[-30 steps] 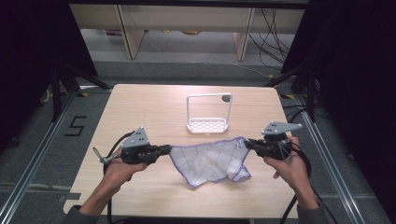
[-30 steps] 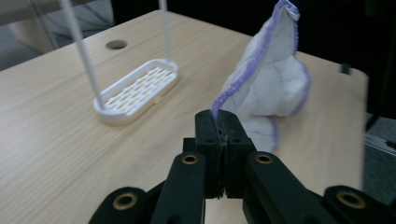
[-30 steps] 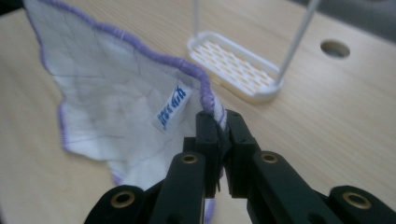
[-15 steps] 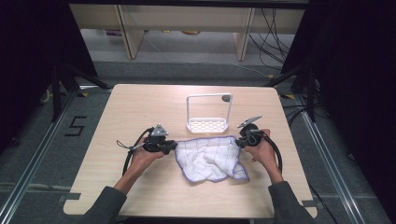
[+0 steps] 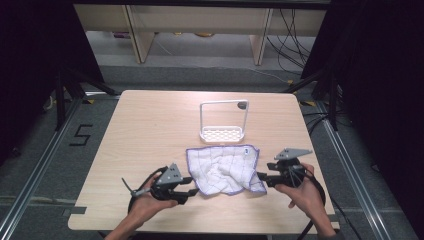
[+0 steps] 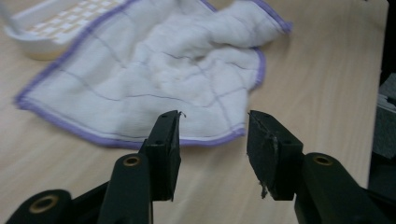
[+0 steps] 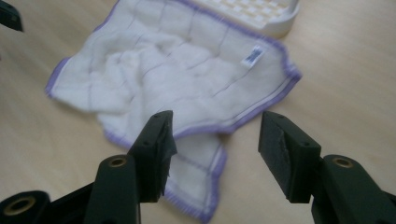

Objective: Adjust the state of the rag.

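**Cloth released, both grippers parted**

Your left gripper (image 5: 192,187) has just been opening, jaws empty; the purple-edged cloth (image 5: 225,169) lies at its 2 o'clock. Your right gripper (image 5: 262,178), likewise opening, straddles the cloth's corner at 9 o'clock without pressing it.

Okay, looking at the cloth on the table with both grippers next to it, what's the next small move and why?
Probably ease both grippers back from the cloth before regrasping. The left gripper and right gripper have just been opening, and each now stands open at a near purple-hemmed edge without pressing it. The cloth lies crumpled on the table, its far edge against the white rack, so it likely needs fresh holds on corners.
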